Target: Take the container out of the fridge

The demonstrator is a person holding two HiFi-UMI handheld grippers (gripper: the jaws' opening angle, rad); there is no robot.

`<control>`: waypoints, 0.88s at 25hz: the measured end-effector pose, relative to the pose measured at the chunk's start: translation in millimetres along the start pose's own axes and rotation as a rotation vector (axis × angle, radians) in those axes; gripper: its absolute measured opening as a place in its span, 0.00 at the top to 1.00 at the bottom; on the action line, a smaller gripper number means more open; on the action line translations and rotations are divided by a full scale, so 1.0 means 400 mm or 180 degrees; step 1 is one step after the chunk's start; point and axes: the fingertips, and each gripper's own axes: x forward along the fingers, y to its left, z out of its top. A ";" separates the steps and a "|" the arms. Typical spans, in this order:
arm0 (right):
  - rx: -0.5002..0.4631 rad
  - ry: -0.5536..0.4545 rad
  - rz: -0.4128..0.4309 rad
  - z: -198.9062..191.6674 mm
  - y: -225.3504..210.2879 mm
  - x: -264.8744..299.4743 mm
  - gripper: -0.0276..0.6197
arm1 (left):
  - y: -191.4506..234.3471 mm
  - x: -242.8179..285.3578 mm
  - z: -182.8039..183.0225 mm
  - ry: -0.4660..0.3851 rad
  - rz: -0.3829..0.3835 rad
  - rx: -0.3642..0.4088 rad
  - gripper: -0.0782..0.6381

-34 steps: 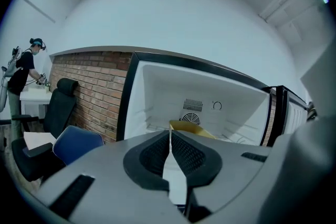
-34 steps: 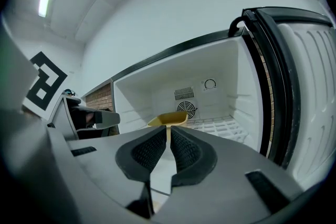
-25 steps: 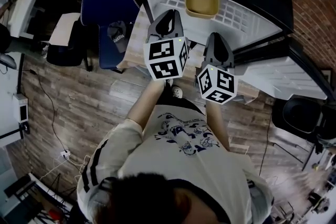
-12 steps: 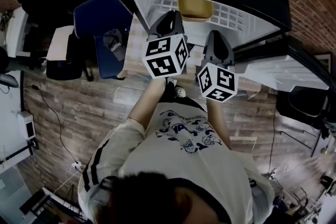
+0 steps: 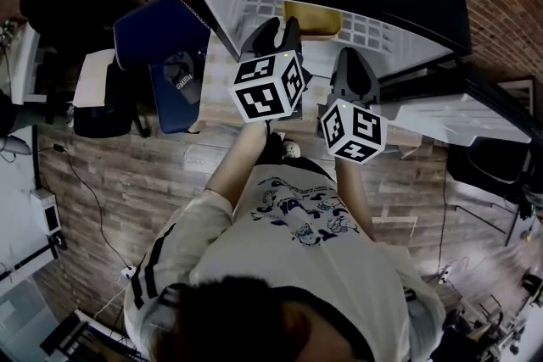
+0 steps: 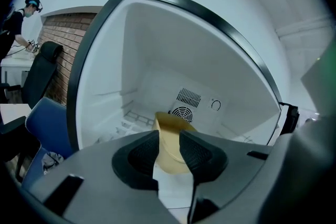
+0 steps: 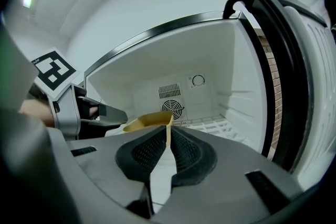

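Now the left gripper (image 6: 168,135) has its jaws apart, framing a yellow container (image 6: 170,152) on the fridge (image 6: 157,55) shelf (image 5: 373,30); its contents don't show. The right gripper (image 7: 169,131) has its jaws pressed together, empty.

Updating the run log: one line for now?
fridge open | container on shelf | left gripper open, facing container | right gripper shut

We note a matt plastic container (image 6: 169,136), a smooth glossy plastic fridge liner (image 6: 157,65), textured rubbery fingers (image 6: 140,157) and a rough brick wall (image 6: 65,34).
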 end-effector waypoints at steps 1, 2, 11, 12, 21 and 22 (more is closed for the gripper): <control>0.0002 0.0000 -0.0004 0.001 -0.001 0.002 0.89 | 0.002 0.004 0.002 0.0013 0.0006 0.0001 0.73; 0.0006 0.0002 -0.0010 0.001 -0.002 0.004 0.89 | 0.003 0.008 0.003 0.0028 0.0012 0.0000 0.72; 0.0048 -0.0003 -0.0103 0.002 -0.026 0.017 0.89 | 0.017 0.046 0.010 0.0083 0.0029 -0.0052 0.72; 0.0053 -0.0001 -0.0108 0.001 -0.028 0.017 0.89 | 0.017 0.050 0.009 0.0094 0.0032 -0.0047 0.72; 0.0089 0.0020 -0.0140 -0.006 -0.034 0.019 0.89 | 0.021 0.080 -0.013 0.0249 0.0079 -0.0021 0.72; 0.0096 0.0027 -0.0145 -0.008 -0.036 0.019 0.89 | 0.023 0.083 -0.019 0.0275 0.0085 -0.0032 0.72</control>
